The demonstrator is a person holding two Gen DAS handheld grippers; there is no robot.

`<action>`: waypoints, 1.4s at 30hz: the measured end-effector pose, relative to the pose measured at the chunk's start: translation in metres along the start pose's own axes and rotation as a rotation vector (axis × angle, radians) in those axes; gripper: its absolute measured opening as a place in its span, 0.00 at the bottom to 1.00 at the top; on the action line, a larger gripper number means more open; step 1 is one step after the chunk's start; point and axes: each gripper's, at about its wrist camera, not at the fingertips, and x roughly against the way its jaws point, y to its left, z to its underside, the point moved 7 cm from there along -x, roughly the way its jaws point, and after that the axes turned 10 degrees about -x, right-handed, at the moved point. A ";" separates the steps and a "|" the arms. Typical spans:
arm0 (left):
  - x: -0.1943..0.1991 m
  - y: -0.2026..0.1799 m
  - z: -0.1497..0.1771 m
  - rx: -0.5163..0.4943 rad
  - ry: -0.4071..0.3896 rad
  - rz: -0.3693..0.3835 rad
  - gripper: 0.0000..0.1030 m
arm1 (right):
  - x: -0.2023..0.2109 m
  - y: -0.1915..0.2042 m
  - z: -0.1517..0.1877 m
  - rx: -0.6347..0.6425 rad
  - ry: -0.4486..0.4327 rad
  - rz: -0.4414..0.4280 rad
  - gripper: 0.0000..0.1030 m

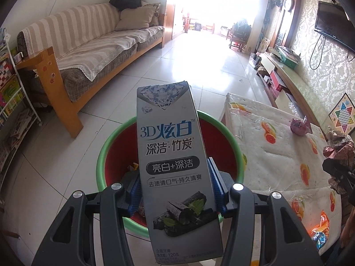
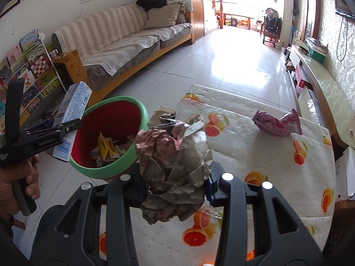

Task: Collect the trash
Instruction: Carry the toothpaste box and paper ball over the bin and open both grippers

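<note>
Left gripper (image 1: 175,188) clamps a grey cardboard toothpaste box (image 1: 170,155), held upright over the red plastic bin with green rim (image 1: 102,153). Right gripper (image 2: 177,184) is clamped on a crumpled grey-pink paper wad (image 2: 175,155) above the fruit-print plastic table cover (image 2: 277,155), bin at its 10 o'clock. A pink crumpled wrapper (image 2: 277,122) lies on the cover at 2 o'clock.

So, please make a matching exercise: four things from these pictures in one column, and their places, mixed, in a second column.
Things:
1. toothpaste box
2. crumpled paper wad
3. pink wrapper
4. yellow carton

Places:
A. lying on the fruit-print tablecloth
B. inside the red bin
C. in the left claw
D. in the right claw

Pairs: 1-C, 2-D, 3-A, 4-B
</note>
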 end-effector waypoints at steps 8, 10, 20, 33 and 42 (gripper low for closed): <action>-0.019 0.020 0.004 0.002 0.013 -0.003 0.75 | -0.023 0.057 -0.008 0.063 0.015 -0.044 0.38; -0.015 0.024 0.007 0.011 0.003 -0.009 0.75 | -0.029 0.066 -0.010 0.070 0.018 -0.050 0.38; 0.005 0.055 0.023 0.062 -0.028 -0.054 0.77 | -0.055 0.108 -0.021 0.114 0.027 -0.090 0.38; 0.028 0.081 0.036 0.080 -0.054 -0.071 0.79 | -0.117 0.164 -0.016 0.199 0.103 -0.119 0.38; 0.034 0.093 0.047 0.106 -0.049 -0.080 0.81 | -0.147 0.183 -0.013 0.214 0.144 -0.109 0.46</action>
